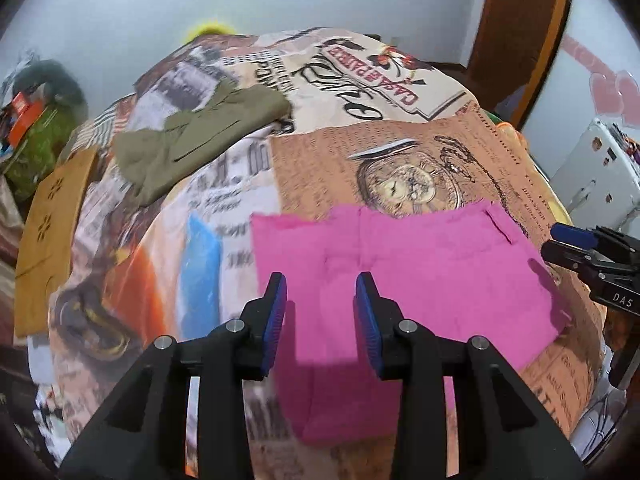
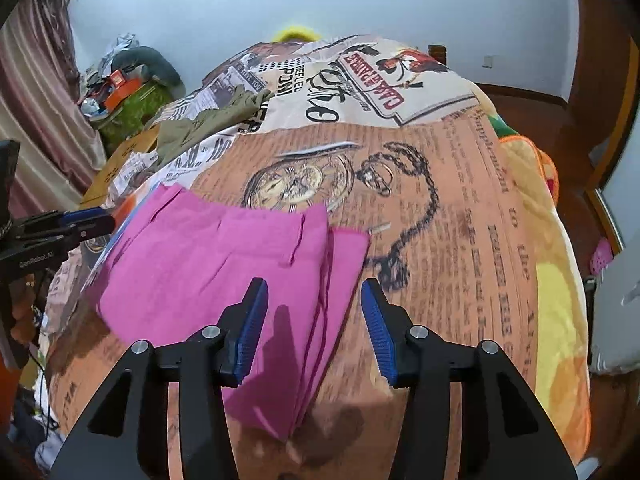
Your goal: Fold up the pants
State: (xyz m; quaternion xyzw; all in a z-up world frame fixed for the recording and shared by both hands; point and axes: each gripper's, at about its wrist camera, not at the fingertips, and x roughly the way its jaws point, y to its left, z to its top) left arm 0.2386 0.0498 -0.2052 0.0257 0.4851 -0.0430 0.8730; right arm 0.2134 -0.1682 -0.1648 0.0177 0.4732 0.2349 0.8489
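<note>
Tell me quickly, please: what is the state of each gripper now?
Left gripper: jaws open, holding nothing, above the pink pants.
Right gripper: jaws open, holding nothing.

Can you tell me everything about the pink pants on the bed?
The pink pants are soft bright cloth, folded into a flat blocky shape with stacked layered edges showing on one side. A seam and a pocket slit run across them. They lie on the printed bedspread, near its front edge. Both grippers hover open above them; nothing grips them.
</note>
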